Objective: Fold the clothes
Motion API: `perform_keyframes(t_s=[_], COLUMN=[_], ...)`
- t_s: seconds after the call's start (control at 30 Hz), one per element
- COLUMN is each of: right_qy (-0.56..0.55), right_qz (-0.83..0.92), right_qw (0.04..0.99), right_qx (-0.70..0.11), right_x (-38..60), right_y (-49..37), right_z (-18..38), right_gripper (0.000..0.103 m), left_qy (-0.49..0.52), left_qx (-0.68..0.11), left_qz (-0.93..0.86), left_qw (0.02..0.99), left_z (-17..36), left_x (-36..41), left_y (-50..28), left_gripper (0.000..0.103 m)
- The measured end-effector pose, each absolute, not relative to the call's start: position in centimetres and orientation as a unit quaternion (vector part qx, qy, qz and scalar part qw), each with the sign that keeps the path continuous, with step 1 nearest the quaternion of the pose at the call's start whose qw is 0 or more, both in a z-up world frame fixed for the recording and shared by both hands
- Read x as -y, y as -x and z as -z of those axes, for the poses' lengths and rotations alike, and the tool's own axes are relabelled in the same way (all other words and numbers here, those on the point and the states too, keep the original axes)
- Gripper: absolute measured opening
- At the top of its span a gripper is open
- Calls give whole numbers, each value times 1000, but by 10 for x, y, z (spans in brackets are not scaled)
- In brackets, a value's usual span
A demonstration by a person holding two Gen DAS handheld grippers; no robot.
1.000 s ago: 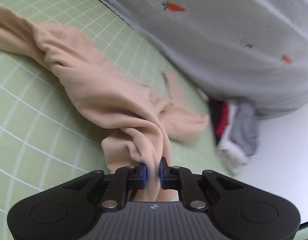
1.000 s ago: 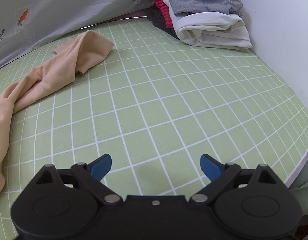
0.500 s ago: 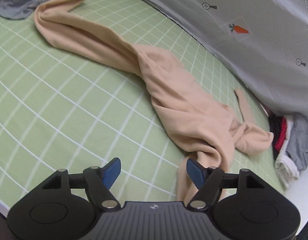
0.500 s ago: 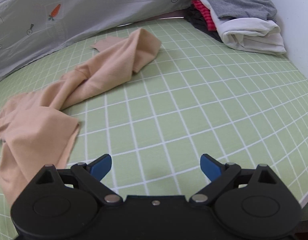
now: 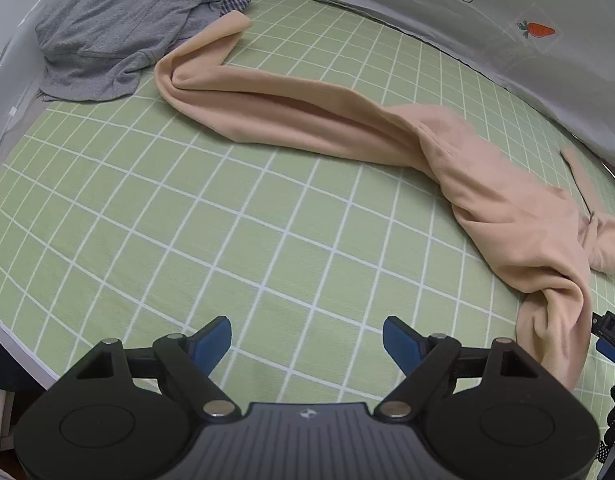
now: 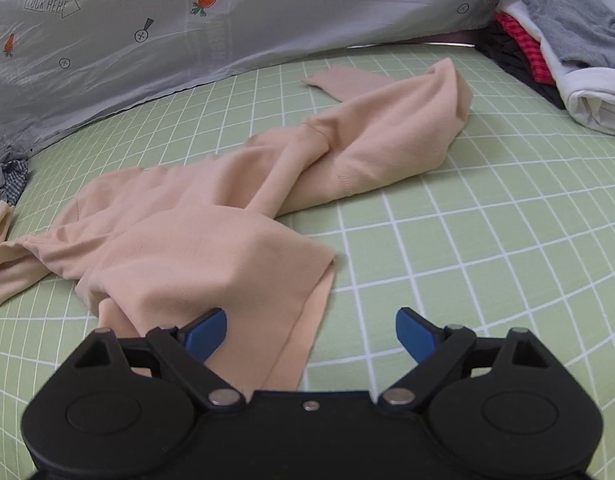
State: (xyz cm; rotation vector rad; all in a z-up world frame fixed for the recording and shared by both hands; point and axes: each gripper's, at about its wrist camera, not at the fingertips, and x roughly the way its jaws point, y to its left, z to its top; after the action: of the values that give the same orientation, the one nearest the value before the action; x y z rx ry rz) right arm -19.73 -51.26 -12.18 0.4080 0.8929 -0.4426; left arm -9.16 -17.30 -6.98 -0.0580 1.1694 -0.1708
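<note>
A long peach garment point(image 5: 347, 128) lies twisted across the green checked sheet point(image 5: 187, 220), from the far left to the near right. My left gripper point(image 5: 306, 340) hangs over bare sheet to the left of the garment's near end. Its jaws are opening and nothing is between them. In the right wrist view the same garment point(image 6: 211, 248) spreads toward me. My right gripper point(image 6: 311, 334) stands over its near hem with its jaws closing. The hem's corner lies between them by the left finger point(image 6: 205, 334), and the pads do not press on it.
A crumpled grey garment point(image 5: 119, 32) lies at the far left. A stack of folded clothes point(image 6: 567, 52) sits at the far right by a white wall. A grey carrot-print cloth point(image 6: 267, 20) borders the back. The sheet's edge point(image 5: 3, 340) drops off at the near left.
My left gripper let go of the peach garment, opened wide and swung left over bare sheet. My right gripper moved left until the garment's hem came between its jaws.
</note>
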Motion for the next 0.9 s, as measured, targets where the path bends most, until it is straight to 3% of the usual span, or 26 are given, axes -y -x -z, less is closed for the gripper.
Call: perform_keyframes(t_s=[0.13, 0.17, 0.27, 0.3, 0.33, 0.9], right_qy=[-210, -203, -184, -177, -174, -221], right_qz=[220, 222, 227, 228, 230, 249], right_qw=[852, 853, 856, 856, 856, 892], right_qx=[-426, -425, -427, -429, -429, -307], right_x=[503, 501, 493, 491, 489, 440], right_y=[190, 189, 186, 184, 183, 194], right_z=[130, 129, 128, 127, 126, 59], right_gripper=[74, 67, 33, 14, 3, 3], left_qy=[30, 31, 32, 32, 32, 5], left_qx=[-552, -553, -561, -562, -563, -580], left_qz=[75, 73, 69, 70, 72, 104], left_qw=[830, 829, 825, 823, 823, 808], left_z=[68, 68, 72, 72, 73, 89], left_x=[155, 151, 139, 136, 134, 93], left_y=[82, 79, 70, 67, 64, 33], left_gripper=[84, 84, 84, 84, 84, 84])
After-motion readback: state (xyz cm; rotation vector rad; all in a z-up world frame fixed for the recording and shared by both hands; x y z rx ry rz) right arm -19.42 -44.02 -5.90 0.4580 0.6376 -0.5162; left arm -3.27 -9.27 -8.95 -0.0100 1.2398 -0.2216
